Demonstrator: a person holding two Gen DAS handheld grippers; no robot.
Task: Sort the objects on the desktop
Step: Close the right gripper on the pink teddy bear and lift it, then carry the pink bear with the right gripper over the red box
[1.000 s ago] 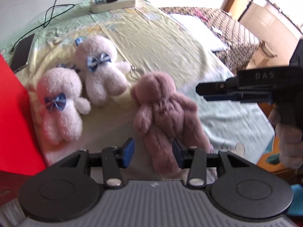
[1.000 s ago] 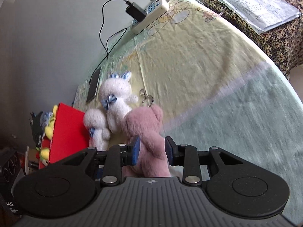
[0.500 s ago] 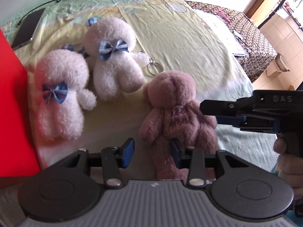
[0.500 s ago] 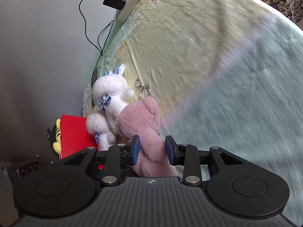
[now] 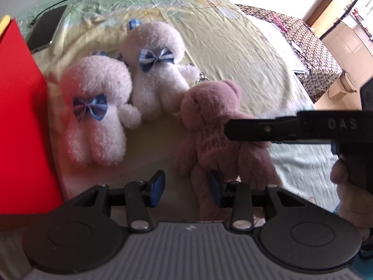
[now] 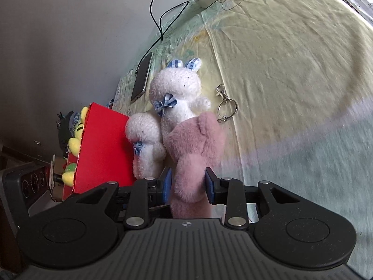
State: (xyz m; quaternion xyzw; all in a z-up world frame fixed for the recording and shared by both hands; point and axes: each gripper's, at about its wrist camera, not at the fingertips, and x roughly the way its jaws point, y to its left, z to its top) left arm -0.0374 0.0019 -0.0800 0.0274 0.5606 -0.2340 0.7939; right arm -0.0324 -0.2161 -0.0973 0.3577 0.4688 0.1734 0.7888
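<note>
Right gripper (image 6: 187, 184) apparently around pink teddy bear (image 6: 194, 149).

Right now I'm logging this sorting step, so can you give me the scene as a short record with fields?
surface: bedsheet
toys: pink bear, two white plush toys
container: red box, beside the white toys
right gripper: open, fingers either side of the bear
left gripper: open, empty
other: phone, keyring
</note>
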